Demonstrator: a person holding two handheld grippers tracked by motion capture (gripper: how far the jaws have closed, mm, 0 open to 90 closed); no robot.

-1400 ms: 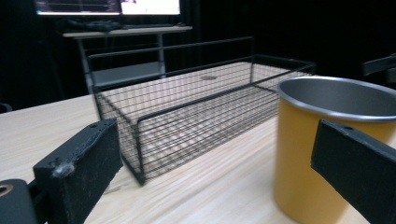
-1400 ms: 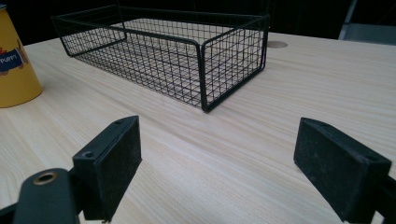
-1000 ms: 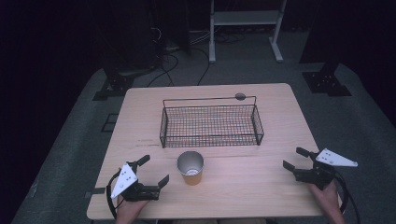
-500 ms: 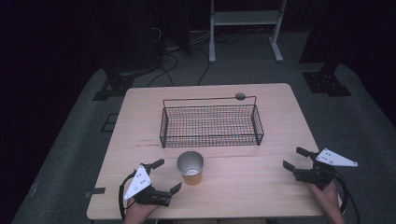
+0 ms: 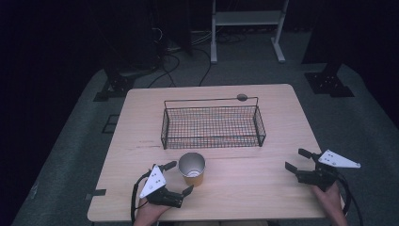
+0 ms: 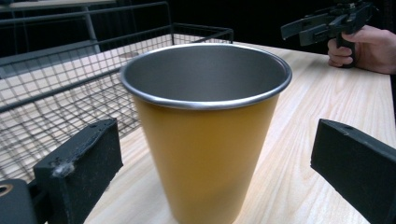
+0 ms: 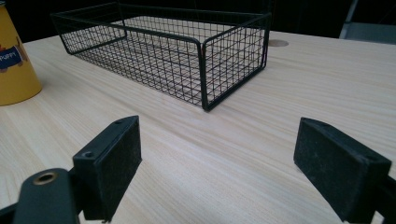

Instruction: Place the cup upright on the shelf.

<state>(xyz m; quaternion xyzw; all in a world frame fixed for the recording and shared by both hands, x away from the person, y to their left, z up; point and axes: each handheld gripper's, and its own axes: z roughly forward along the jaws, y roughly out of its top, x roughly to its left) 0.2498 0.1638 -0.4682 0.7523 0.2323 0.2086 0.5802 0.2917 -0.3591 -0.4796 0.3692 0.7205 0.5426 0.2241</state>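
Note:
A yellow cup [image 5: 192, 169] with a bare metal inside stands upright on the wooden table [image 5: 249, 188], just in front of a black wire basket [image 5: 212, 123]. My left gripper [image 5: 178, 178] is open at the cup's left front, its jaws reaching toward either side of the cup without touching it. From the left gripper view the cup [image 6: 205, 126] stands close between the two jaws. My right gripper [image 5: 297, 160] is open near the table's right front edge, with nothing between its jaws. Seen along the right gripper, the basket [image 7: 173, 51] lies ahead and the cup [image 7: 16, 63] is at far left.
The basket holds nothing that I can see. A small round grommet [image 5: 242, 97] sits in the tabletop behind the basket. Dark floor with cables and stand legs [image 5: 244, 28] surrounds the table. A hand [image 6: 359, 44] with the other gripper shows far off in the left gripper view.
My left gripper has moved right along the front edge, up to the cup, and the cup now sits between its open jaws. The right gripper has stayed put.

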